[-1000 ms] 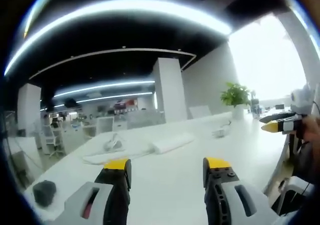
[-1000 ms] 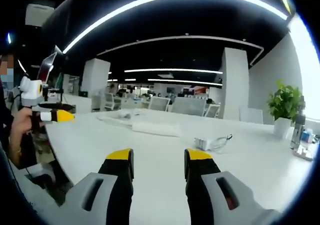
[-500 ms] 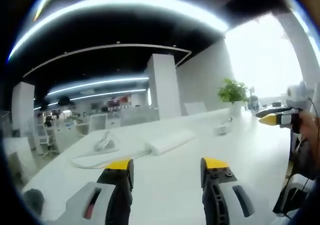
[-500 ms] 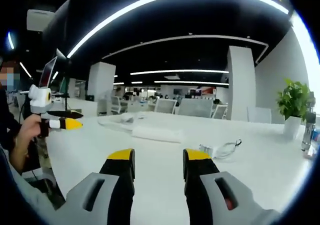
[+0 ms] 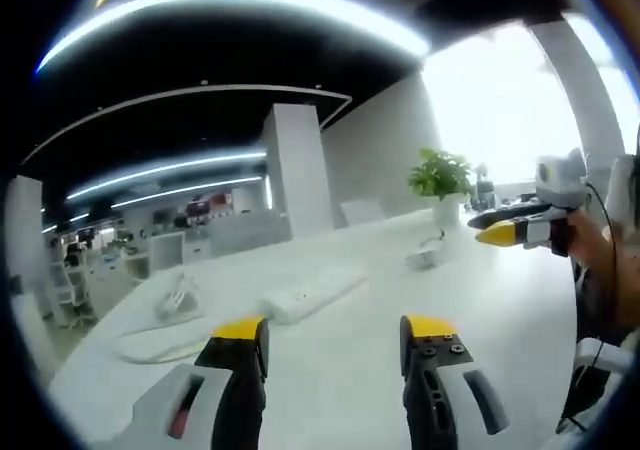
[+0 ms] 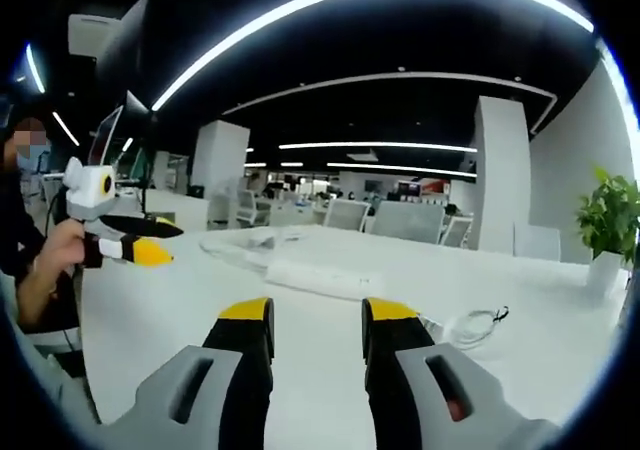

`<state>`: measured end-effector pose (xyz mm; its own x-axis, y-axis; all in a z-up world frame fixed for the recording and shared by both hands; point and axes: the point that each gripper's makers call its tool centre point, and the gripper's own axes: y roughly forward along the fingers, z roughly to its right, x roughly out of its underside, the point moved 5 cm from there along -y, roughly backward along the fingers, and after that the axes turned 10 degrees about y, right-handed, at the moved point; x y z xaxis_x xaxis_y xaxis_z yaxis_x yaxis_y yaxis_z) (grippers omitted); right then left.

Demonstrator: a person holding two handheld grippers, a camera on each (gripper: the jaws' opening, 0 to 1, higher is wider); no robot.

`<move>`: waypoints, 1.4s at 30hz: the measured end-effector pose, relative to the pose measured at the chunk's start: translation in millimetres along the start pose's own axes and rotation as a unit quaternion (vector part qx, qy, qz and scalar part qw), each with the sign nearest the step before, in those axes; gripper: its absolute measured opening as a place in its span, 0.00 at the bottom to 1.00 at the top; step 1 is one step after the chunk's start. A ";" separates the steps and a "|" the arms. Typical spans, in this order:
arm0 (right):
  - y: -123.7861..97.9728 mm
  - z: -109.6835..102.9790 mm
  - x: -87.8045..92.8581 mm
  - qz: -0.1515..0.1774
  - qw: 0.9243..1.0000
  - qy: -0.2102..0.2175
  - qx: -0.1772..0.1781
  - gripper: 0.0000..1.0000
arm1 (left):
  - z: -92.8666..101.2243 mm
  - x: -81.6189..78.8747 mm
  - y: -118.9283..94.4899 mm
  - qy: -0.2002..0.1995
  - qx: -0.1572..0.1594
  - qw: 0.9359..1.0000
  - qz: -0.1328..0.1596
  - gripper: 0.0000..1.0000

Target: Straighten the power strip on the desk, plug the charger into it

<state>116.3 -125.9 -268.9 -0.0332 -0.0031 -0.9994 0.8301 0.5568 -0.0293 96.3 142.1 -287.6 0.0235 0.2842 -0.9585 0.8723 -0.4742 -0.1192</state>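
A white power strip (image 5: 310, 293) lies at a slant on the white desk (image 5: 350, 390), ahead of my left gripper (image 5: 335, 330), which is open and holds nothing. Its white cable (image 5: 160, 335) loops off to the left. The white charger (image 5: 424, 258) with its coiled cord sits farther right. My right gripper (image 5: 500, 233), held in a hand, reaches in over the desk's right side. In the right gripper view, the power strip (image 6: 318, 277) lies beyond my open right gripper (image 6: 318, 312), and the charger cord (image 6: 478, 322) is to its right. The left gripper (image 6: 135, 250) hovers at the left.
A potted plant (image 5: 440, 177) stands on the desk's far end, also at the right edge of the right gripper view (image 6: 610, 220). White pillars (image 5: 290, 170), office chairs (image 6: 400, 220) and more desks stand behind. A person's hand (image 6: 50, 260) holds the left gripper.
Both views have swung: things slid left in the left gripper view and right in the right gripper view. Nothing on the desk has moved. Both grippers stay open.
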 end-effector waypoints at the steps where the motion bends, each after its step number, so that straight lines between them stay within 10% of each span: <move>1: 2.4 -0.2 -0.2 -0.001 1.000 0.002 -0.002 0.34 | -0.1 -1.3 1.6 -0.002 0.003 1.000 0.001 0.54; 42: 104.1 54.7 12.1 -0.092 0.995 0.012 -0.018 0.29 | -38.2 4.5 93.7 0.009 0.044 0.998 -0.046 0.52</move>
<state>232.8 -113.4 -285.0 -0.1971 -0.0889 -0.9763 0.7883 0.5777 -0.2118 196.8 130.8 -293.2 -0.0453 0.3438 -0.9379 0.8248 -0.5169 -0.2293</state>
